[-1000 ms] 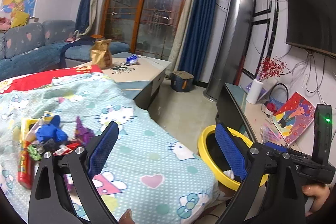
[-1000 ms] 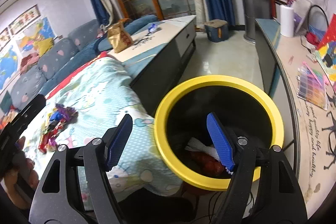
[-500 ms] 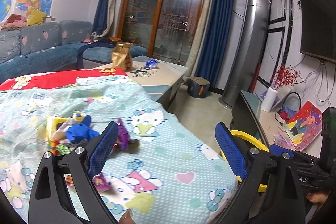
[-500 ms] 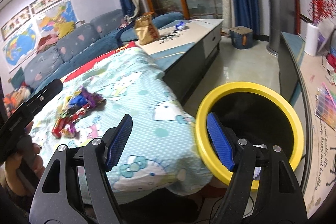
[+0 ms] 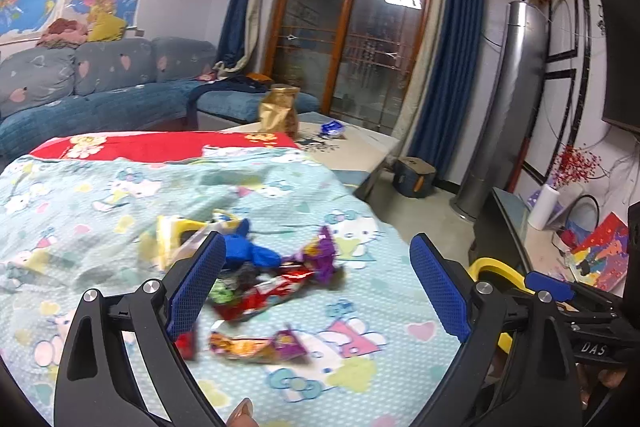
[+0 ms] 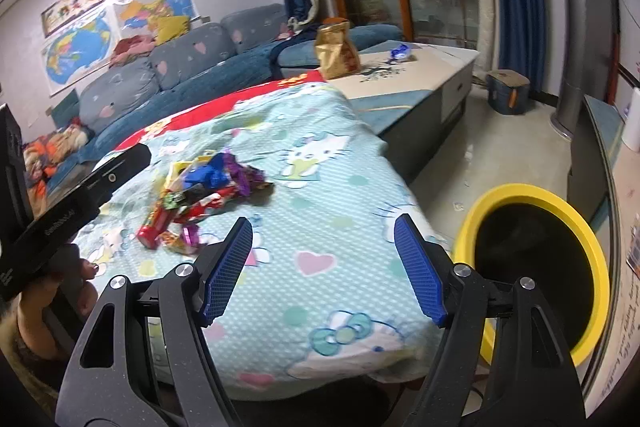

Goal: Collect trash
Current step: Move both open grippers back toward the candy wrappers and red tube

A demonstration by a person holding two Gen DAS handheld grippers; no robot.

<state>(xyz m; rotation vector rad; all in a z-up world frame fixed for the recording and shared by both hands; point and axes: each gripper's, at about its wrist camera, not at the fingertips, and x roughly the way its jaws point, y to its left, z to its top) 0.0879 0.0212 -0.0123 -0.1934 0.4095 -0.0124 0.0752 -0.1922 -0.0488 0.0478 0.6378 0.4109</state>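
— Hovering my left gripper (image 5: pixel 316 287), spread empty, over what?
— Crumpled colourful wrapper pile (image 6: pixel 204 191) lying on the Hello Kitty blanket (image 6: pixel 320 187), stretching diagonally toward the sofa; right gripper (image 6: pixel 324 267) gaping beside the yellow-rimmed bin (image 6: pixel 592 247).

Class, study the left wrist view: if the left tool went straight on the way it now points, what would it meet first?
Most likely the pile of wrappers on the Hello Kitty blanket: the open left tool frames it, though blur leaves depth unclear.
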